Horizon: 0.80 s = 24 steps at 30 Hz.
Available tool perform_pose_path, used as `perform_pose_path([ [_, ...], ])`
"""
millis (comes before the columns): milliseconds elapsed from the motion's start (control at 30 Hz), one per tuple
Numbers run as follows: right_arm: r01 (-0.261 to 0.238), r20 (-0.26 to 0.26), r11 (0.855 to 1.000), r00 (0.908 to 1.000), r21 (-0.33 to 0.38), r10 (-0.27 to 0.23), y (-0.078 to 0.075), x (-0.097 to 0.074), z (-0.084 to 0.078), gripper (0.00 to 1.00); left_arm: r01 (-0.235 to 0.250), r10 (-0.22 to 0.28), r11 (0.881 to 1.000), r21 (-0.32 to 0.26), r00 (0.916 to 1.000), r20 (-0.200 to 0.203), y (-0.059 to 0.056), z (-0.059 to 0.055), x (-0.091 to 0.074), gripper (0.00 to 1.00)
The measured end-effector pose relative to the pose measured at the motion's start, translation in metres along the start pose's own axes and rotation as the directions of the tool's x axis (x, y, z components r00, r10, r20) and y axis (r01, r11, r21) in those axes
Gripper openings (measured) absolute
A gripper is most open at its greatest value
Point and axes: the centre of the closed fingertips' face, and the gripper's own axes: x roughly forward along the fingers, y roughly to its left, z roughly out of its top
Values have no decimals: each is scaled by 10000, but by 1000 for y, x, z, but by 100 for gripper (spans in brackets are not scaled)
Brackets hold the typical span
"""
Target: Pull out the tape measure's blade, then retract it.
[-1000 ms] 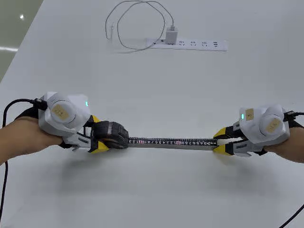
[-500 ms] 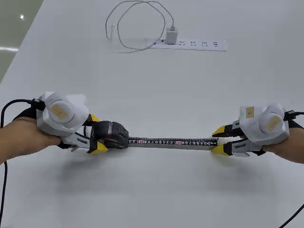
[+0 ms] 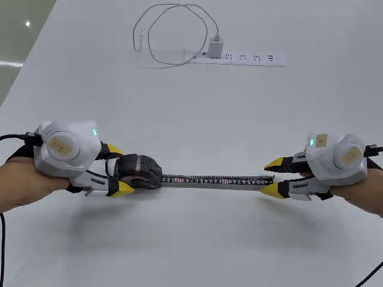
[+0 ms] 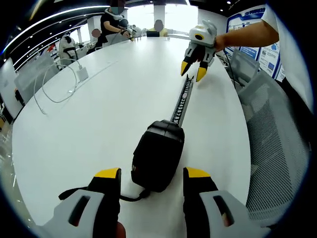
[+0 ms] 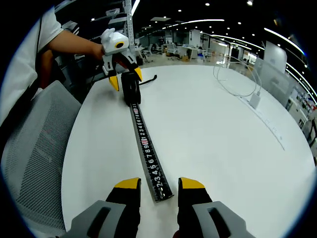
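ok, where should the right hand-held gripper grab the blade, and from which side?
At its free end, coming in along the blade from opposite the case: it lies flat and thin, so the jaws of the right hand-held gripper straddle its edges.

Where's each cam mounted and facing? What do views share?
Head view: on the person's head, looking forward and down at the table; left hand, right hand show; left gripper open, flanking the tape measure case; right gripper open at the blade's tip.
Left gripper view: on the left gripper, looking along the blade toward the right gripper; own jaws below.
Right gripper view: on the right gripper, looking along the blade at the case; own jaws below.
Shared: case and blade, all three.
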Motion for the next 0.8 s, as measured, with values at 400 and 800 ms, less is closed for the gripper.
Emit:
perform_pose_path([
  [400, 996, 728, 9908, 9917, 919, -1064, 4, -17, 9, 40, -877, 980, 9912, -994, 9897, 1043, 0, 8, -25, 52],
  [800, 1459, 837, 9810, 9840, 1279, -1573, 11, -26, 7, 47, -1575, 1833, 9713, -1780, 9732, 1387, -3, 4, -43, 61],
])
